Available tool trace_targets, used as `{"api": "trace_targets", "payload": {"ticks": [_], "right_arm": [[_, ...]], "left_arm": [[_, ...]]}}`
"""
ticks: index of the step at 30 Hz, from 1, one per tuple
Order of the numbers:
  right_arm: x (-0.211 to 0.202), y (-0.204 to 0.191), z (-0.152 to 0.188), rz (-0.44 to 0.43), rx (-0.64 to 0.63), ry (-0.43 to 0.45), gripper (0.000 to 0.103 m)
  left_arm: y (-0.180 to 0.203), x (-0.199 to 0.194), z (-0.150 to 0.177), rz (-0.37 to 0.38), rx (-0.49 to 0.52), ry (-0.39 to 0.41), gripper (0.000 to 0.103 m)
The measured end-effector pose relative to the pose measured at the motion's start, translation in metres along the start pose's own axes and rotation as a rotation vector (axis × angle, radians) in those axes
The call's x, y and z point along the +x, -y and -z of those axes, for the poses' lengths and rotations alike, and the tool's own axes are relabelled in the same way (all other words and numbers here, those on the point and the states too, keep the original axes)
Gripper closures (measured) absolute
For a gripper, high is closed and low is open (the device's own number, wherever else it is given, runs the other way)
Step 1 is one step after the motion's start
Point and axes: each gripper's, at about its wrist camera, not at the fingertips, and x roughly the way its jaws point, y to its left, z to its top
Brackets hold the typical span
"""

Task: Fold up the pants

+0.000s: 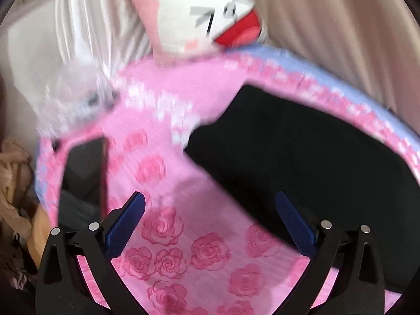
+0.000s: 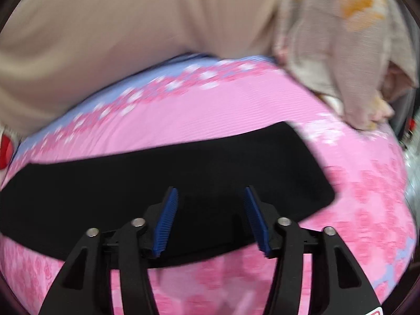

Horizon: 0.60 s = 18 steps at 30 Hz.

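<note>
The black pants point(image 1: 288, 152) lie flat on a pink rose-patterned bedspread point(image 1: 204, 252), to the right in the left wrist view. In the right wrist view the pants point(image 2: 183, 168) stretch as a long folded band across the middle. My left gripper point(image 1: 210, 204) is open and empty above the bedspread, its right finger over the pants' near edge. My right gripper point(image 2: 211, 199) is open and empty, hovering over the pants' near edge.
A white and pink plush pillow point(image 1: 204, 13) stands at the bed's far side. A dark phone point(image 1: 84, 173) lies on the bedspread at left. Beige cloth point(image 2: 341, 52) is heaped at the far right corner. A beige curtain point(image 2: 118, 26) hangs behind the bed.
</note>
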Motion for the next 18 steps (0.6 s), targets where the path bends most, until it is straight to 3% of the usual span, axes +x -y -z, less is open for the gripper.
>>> {"api": "trace_targets", "payload": {"ticks": [5, 8, 9, 11, 15, 17, 18], "right_arm": [[-0.005, 0.050, 0.000, 0.062, 0.079, 0.018, 0.041], [0.002, 0.059, -0.010, -0.016, 0.079, 0.004, 0.043], [0.004, 0.056, -0.013, -0.042, 0.066, 0.002, 0.045], [0.012, 0.038, -0.023, -0.084, -0.018, -0.011, 0.075], [0.048, 0.025, -0.040, -0.073, -0.099, -0.045, 0.077], [0.081, 0.041, -0.046, -0.038, -0.074, -0.093, 0.079], [0.093, 0.054, -0.047, -0.062, -0.040, -0.100, 0.082]], "left_arm": [[0.062, -0.040, -0.005, 0.122, 0.101, 0.111, 0.005], [0.106, -0.046, 0.003, 0.182, 0.184, 0.109, 0.005], [0.124, -0.048, 0.009, 0.200, 0.219, 0.101, 0.005], [0.150, -0.057, 0.024, 0.236, 0.265, 0.086, 0.005], [0.197, -0.068, 0.054, 0.287, 0.375, 0.065, 0.005], [0.211, -0.071, 0.067, 0.283, 0.425, 0.064, 0.005], [0.219, -0.072, 0.076, 0.274, 0.451, 0.062, 0.005]]}}
